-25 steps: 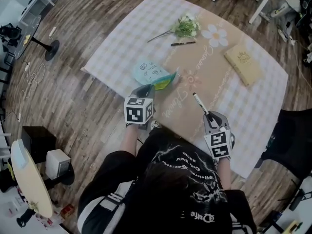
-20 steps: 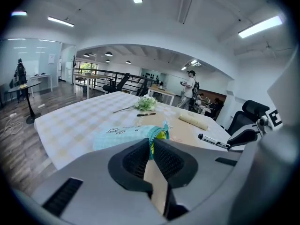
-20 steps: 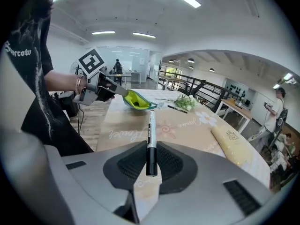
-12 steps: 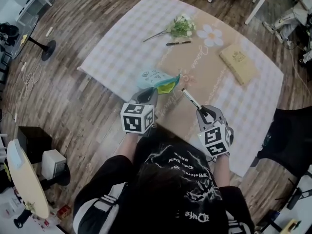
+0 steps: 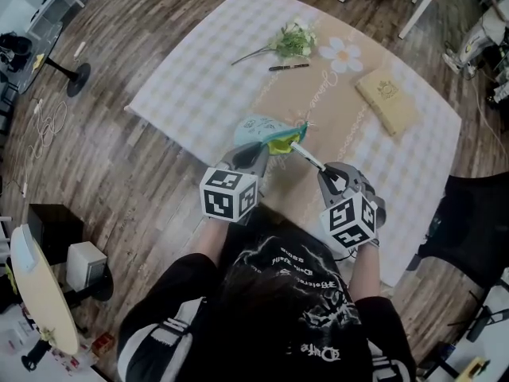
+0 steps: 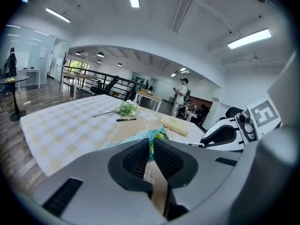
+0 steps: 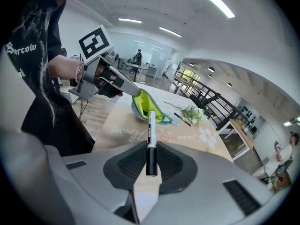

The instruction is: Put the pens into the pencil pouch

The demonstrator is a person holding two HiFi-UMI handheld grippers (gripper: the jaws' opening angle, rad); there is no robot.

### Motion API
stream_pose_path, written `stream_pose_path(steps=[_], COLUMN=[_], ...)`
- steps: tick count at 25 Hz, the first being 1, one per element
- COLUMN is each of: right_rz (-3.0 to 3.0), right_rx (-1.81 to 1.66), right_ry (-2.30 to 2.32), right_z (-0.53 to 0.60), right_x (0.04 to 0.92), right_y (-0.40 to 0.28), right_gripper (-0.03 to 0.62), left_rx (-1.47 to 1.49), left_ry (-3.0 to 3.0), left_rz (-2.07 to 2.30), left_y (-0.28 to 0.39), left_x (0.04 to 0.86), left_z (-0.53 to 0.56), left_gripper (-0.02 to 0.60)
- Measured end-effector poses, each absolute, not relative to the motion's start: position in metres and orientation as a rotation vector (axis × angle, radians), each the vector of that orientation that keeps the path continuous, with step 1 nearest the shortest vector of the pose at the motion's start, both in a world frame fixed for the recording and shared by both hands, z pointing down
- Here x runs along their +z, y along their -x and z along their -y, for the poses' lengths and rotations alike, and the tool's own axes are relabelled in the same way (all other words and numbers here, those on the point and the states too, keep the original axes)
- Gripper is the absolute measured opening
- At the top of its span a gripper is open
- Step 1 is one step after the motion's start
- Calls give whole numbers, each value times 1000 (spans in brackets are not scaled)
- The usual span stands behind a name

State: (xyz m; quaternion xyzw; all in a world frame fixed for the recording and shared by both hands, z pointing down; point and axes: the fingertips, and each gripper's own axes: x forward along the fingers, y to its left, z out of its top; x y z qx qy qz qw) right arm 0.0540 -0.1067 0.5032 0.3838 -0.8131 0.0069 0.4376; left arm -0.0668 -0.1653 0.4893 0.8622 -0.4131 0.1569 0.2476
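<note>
1. Pens are not yet stowed, by my reading: one is on its way in, one waits on the table, and none shows inside the bag.
2. Nearest the person, the right gripper (image 7: 151,156) has its jaws closed narrowly on a white marker pen with a black cap (image 7: 150,139). It grips the capped end, and the pen's length points away from the person.
3. Beside it, the left gripper (image 6: 151,156) has its jaws almost together, pinching the rim of a teal fabric pencil pouch with lime-yellow lining (image 6: 154,136).
4. From overhead the pencil pouch (image 5: 262,128) hangs from that grip above the tan middle strip of the pale checked tablecloth (image 5: 191,86). Its mouth gapes toward the marker pen (image 5: 308,156).
5. The pen's tip sits at the open mouth; whether it has crossed the rim I cannot tell. The visible lining is bare, and the bottom is hidden.
6. Farther off, a slim black pen (image 5: 288,68) lies on the cloth just beside a sprig of white-and-green artificial flowers (image 5: 294,40). That pen is the remaining one to fetch.
7. A flat tan notebook (image 5: 387,100) lies well apart to the right.
</note>
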Motion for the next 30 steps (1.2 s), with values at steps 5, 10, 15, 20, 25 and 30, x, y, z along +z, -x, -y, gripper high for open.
stream_pose_path(steps=[5,10,15,20,25,30], right_rz=[1970,1928,1909,1903,1922,1935], right_rx=[-35,-63,-82,-97,-88,-84], right_ry=[-897,-838,-780,-735,-724,-713], right_z=[116,119,120,123,126,125], right_x=[500,501,506,511,510,513], right_y=[-57,-58,-54,-48,-38,-31], right_gripper=[72,72,72,72,72,72], left_rx=[451,475,492,496,488,498], left_ry=[-2392,-2454,-2492,-2523,-2558,-2589], left_rz=[1077,1036,966,875,788,739], left_y=[51,39,27,18,10,4], left_x=[487,482,484,486,483,486], left_z=[159,153,145,135,126,117], left_gripper=[44,44,44,44,44,44])
